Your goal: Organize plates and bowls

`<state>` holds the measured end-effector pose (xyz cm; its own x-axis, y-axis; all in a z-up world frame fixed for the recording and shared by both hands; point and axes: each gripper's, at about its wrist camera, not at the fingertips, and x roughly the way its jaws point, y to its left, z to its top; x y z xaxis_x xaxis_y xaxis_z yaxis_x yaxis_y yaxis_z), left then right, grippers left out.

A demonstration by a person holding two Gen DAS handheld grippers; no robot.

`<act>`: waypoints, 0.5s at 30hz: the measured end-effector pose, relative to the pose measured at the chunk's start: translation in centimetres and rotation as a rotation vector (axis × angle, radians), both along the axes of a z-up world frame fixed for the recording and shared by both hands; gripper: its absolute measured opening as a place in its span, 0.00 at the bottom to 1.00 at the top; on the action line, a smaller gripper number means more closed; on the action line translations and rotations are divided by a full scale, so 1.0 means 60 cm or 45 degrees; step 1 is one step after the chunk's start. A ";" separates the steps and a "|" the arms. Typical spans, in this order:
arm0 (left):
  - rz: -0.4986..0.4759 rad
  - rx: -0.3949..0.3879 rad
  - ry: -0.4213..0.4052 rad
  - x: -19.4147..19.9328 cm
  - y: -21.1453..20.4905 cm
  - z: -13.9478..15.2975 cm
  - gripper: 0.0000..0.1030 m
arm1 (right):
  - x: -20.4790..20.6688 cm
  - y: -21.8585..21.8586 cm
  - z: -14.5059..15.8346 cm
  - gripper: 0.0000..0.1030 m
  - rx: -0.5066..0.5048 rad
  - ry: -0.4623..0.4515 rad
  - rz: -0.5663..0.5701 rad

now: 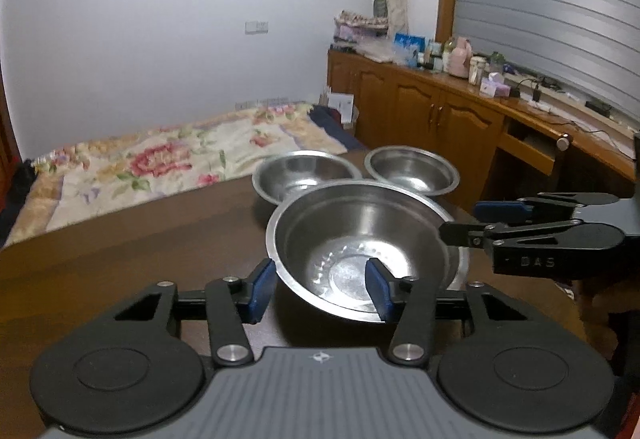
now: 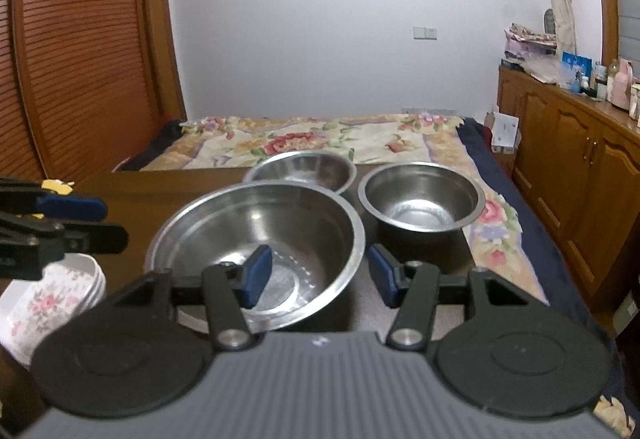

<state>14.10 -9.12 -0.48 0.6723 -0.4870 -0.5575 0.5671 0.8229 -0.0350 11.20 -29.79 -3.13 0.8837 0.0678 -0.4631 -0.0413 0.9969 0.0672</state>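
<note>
A large steel bowl (image 1: 360,239) (image 2: 260,239) sits on the dark wooden table (image 1: 140,239). Two smaller steel bowls stand behind it: one at the back (image 1: 306,173) (image 2: 302,169) and one at the right (image 1: 412,169) (image 2: 420,197). My left gripper (image 1: 322,279) is open, its jaws straddling the large bowl's near left rim. My right gripper (image 2: 318,273) is open, its jaws straddling the bowl's near right rim. Each gripper shows in the other's view: the right one (image 1: 464,219) and the left one (image 2: 108,223). A stack of white floral plates (image 2: 52,299) lies at the table's left.
A bed with a floral cover (image 2: 320,143) lies beyond the table's far edge. Wooden cabinets with clutter on top (image 1: 460,95) line the right wall. A louvred wooden door (image 2: 80,59) stands at the left. The table's right edge runs close to the right bowl.
</note>
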 end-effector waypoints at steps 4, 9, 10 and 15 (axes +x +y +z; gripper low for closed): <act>0.034 -0.005 0.074 0.024 -0.004 -0.020 0.44 | 0.008 -0.008 -0.009 0.53 0.017 0.013 -0.033; 0.068 0.003 0.102 0.046 -0.014 -0.030 0.40 | 0.025 -0.011 -0.018 0.47 0.063 0.041 -0.058; 0.075 0.009 0.106 0.049 -0.016 -0.031 0.39 | 0.028 -0.011 -0.019 0.47 0.069 0.052 -0.070; 0.091 0.019 0.097 0.054 -0.023 -0.033 0.37 | 0.038 -0.016 -0.022 0.41 0.143 0.099 -0.099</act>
<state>17.32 -10.48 -2.44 0.6606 -0.4306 -0.6150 0.5032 0.8619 -0.0631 13.47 -30.74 -4.44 0.8501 0.0559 -0.5236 0.0453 0.9829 0.1785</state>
